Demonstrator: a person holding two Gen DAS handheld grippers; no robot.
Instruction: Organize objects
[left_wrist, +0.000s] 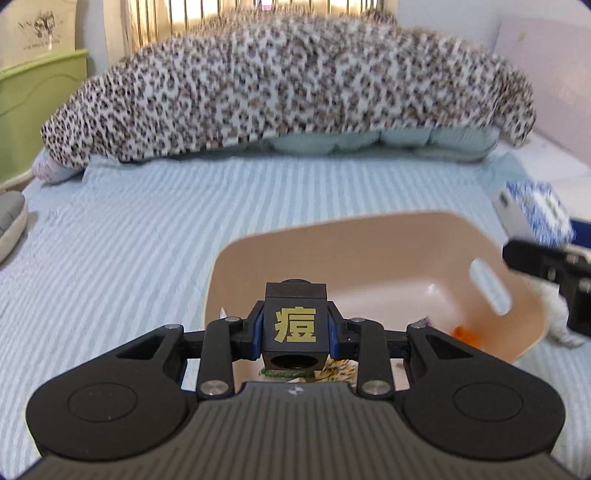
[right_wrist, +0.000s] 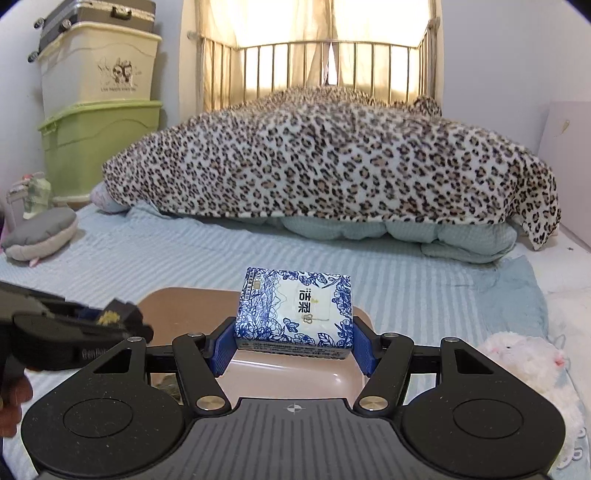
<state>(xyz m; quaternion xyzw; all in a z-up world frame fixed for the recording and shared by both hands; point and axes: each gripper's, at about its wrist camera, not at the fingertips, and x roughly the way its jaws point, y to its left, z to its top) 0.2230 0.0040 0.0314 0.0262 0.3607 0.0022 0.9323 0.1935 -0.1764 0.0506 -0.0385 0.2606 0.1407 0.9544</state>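
Tissue pack (right_wrist: 295, 312), light and squashy, sits clamped across its short sides in my right gripper (right_wrist: 294, 345) above the pink basket (right_wrist: 343, 384), while my left gripper (left_wrist: 295, 328) pinches the rigid black cube (left_wrist: 295, 325) over it.

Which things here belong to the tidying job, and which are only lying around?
Job: black cube in left gripper; tissue pack in right gripper; pink basin.

Lying about: leopard blanket, white plush toy, green storage box.
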